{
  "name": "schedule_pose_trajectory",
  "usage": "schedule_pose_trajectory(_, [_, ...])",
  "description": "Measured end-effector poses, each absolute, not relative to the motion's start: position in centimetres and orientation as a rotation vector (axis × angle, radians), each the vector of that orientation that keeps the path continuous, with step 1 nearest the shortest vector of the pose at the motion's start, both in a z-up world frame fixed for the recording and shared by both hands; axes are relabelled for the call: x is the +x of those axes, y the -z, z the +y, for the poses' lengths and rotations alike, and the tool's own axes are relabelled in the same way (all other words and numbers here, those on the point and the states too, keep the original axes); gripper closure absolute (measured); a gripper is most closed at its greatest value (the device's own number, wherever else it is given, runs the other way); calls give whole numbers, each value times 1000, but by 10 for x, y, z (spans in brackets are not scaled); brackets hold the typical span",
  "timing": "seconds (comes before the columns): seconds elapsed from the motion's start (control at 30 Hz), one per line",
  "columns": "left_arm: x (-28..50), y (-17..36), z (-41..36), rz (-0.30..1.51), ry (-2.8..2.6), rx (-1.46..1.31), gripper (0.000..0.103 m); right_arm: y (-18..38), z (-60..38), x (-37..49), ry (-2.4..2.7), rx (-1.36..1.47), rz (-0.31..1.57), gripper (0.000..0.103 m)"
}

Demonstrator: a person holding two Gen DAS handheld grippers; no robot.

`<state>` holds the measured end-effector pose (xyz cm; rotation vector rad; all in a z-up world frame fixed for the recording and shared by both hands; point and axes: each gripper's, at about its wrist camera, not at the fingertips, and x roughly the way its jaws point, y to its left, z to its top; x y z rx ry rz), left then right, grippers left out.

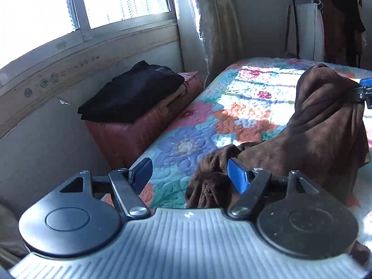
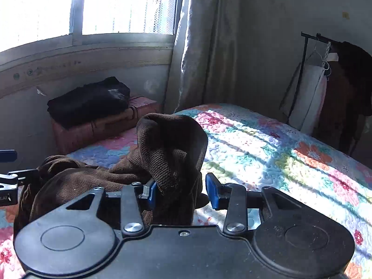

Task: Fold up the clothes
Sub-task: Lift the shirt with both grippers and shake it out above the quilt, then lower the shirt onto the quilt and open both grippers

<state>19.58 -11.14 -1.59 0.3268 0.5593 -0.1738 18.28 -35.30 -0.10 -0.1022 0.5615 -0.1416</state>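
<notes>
A brown knit garment (image 1: 320, 127) lies bunched on the flowered bedspread (image 1: 232, 97). My left gripper (image 1: 189, 174) is open, and a crumpled end of the garment sits by its right finger (image 1: 237, 176). The right gripper (image 1: 365, 90) shows at the right edge, with cloth gathered at it. In the right wrist view, my right gripper (image 2: 181, 191) stands fairly wide with a raised hump of the brown garment (image 2: 172, 146) between its blue pads (image 2: 212, 190). The cloth touches the left pad only. The left gripper (image 2: 9, 176) shows at the left edge.
A reddish trunk (image 1: 130, 134) stands beside the bed under the window, with folded black clothes (image 1: 132, 90) on top. A curtain (image 1: 216, 23) hangs at the bed's far corner. A clothes rack (image 2: 330, 86) with hanging garments stands beyond the bed at the right.
</notes>
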Motion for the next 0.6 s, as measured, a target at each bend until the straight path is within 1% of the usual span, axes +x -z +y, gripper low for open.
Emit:
schedule_pose_trajectory(0.1, [199, 36, -90, 679, 248, 286, 29, 18, -366, 169, 125, 40, 610, 56])
schedule_pose_trajectory(0.2, [198, 46, -66, 791, 322, 152, 29, 28, -367, 144, 60, 194, 632, 55])
schedule_pose_trajectory(0.3, [189, 52, -51, 847, 370, 66, 24, 43, -353, 125, -40, 349, 700, 54])
schedule_pose_trajectory(0.37, [185, 57, -45, 877, 376, 54, 23, 57, -338, 117, -115, 431, 752, 54])
schedule_pose_trajectory(0.47, [182, 62, -45, 892, 354, 90, 23, 79, -306, 111, -171, 450, 823, 49])
schedule_pose_trajectory(0.57, [176, 62, -46, 882, 323, 136, 23, 103, -281, 103, -164, 387, 885, 44])
schedule_pose_trajectory(0.6, [174, 63, -47, 886, 323, 146, 23, 110, -275, 99, -152, 372, 900, 44])
